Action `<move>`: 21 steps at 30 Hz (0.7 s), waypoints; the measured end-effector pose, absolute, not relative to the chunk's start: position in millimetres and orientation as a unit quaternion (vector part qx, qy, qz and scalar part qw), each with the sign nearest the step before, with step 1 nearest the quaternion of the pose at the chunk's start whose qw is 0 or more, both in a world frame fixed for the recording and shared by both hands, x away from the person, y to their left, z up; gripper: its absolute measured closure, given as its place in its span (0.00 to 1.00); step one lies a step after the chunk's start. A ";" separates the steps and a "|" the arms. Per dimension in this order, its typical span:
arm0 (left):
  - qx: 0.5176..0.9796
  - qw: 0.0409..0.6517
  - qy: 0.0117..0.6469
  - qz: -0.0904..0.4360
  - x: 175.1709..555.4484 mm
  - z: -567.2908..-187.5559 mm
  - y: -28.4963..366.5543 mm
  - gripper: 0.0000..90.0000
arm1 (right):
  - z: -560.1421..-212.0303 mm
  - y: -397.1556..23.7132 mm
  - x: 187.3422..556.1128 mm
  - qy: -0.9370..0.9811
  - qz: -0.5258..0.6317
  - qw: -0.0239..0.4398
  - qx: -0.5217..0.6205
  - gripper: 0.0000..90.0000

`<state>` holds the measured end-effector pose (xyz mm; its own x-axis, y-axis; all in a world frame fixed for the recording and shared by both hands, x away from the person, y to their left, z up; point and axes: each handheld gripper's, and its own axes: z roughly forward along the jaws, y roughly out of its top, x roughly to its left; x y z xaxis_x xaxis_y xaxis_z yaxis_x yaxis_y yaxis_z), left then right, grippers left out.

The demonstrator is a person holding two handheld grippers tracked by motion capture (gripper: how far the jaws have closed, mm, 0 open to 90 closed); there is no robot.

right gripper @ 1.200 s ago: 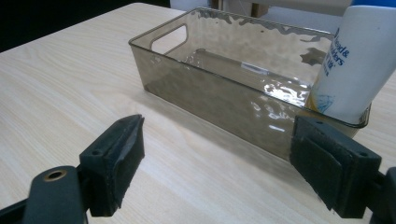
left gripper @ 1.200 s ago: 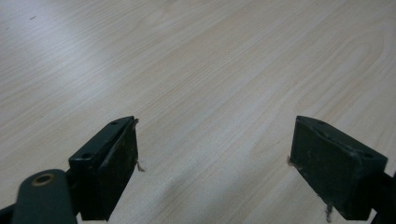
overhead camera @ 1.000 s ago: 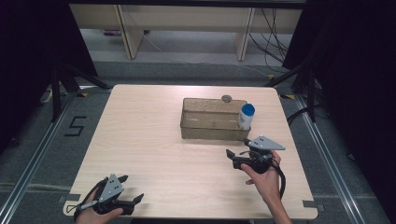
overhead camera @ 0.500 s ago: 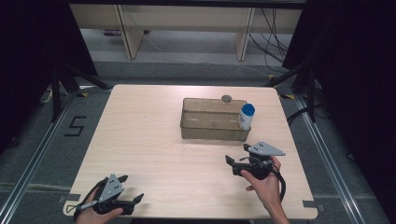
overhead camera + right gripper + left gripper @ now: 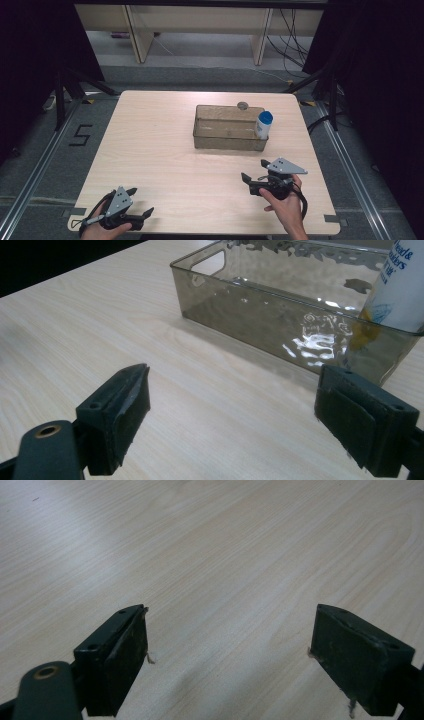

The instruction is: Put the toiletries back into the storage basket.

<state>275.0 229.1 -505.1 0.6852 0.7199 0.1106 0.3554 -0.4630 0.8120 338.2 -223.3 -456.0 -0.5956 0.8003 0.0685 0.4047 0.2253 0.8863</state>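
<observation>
A clear brownish bin [image 5: 227,141] sits on the right half of the wooden table [image 5: 160,150]. Upright at its right end is a white bottle with a blue cap [image 5: 263,125]. My right gripper [image 5: 253,170] lies in a hand just in front of the bin, pointing left. It is open; its jaws have just been opening, with nothing between them. The right gripper view has the right gripper [image 5: 232,415] facing the bin [image 5: 280,315] and the bottle [image 5: 400,285]. My left gripper [image 5: 141,201] rests open at the near left corner, over bare wood in the left gripper view [image 5: 230,650].
A small round grey object [image 5: 243,105] lies by the bin's far rim. Light wooden shelving [image 5: 200,25] stands on the floor beyond the table. Cables [image 5: 295,45] trail at the far right. Metal rails [image 5: 350,165] flank the table.
The right gripper has drawn back a little from the bin toward the near edge. The left gripper has stayed put.
</observation>
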 end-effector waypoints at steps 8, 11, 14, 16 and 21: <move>0.825 0.403 0.325 0.226 275.1 -505.0 229.1 0.16 | -460.4 -224.1 330.6 0.753 0.479 0.195 0.407 0.17; 0.825 0.403 0.325 0.227 275.1 -505.0 229.2 0.16 | -461.5 -226.4 329.0 0.762 0.472 0.198 0.397 0.17; 0.823 0.407 0.325 0.228 275.5 -505.7 228.8 0.16 | -462.8 -226.4 324.8 0.760 0.471 0.191 0.404 0.17; 0.825 0.402 0.326 0.226 274.9 -505.0 229.1 0.16 | -463.6 -226.3 322.4 0.757 0.474 0.188 0.408 0.17; 0.825 0.403 0.326 0.226 274.9 -505.0 229.1 0.16 | -464.8 -229.5 315.9 0.760 0.471 0.186 0.408 0.17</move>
